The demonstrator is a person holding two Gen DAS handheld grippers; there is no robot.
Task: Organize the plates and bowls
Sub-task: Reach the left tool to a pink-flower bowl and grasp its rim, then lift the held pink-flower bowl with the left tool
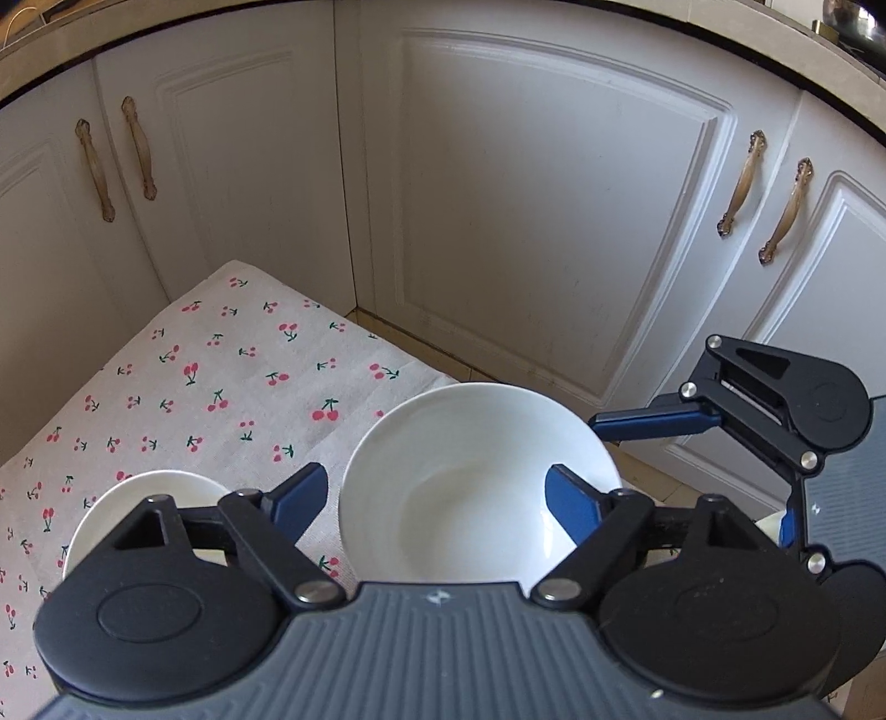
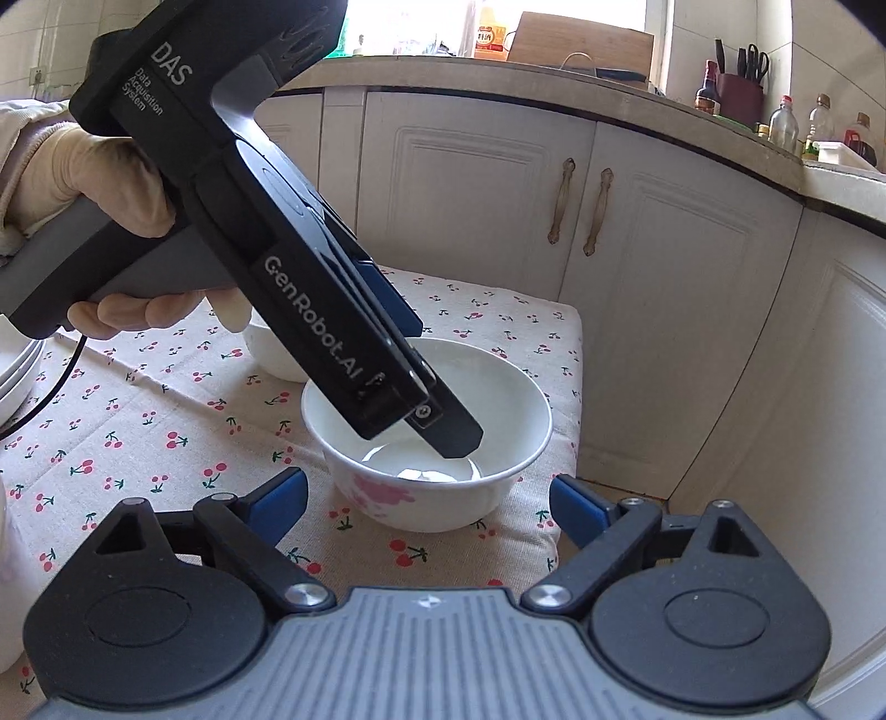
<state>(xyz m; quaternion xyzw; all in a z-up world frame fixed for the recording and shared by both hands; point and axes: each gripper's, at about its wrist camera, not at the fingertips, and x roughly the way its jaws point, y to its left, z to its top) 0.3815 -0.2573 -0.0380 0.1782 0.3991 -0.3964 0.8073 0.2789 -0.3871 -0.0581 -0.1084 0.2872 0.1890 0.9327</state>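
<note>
I'm over the bowl with my left gripper, fingers spread wide, 1 inside the rim, 1 outside, gripping nothing. The bowl sits near the desk edge, so a crooked pinch could tip it off. My right gripper hangs just short of it, fingers open and empty. Left hand pitches its tool steeply downward.

Left wrist view: the small bowl at 8 o'clock is half covered by the left claw housing. A white rim at 3 o'clock shows only a sliver behind the right claw. Right wrist view: stacked plates at 9 o'clock are cut by the frame edge. A second bowl is largely hidden behind the other claw's body. Bottle labels at 12 o'clock are too small to read.
</note>
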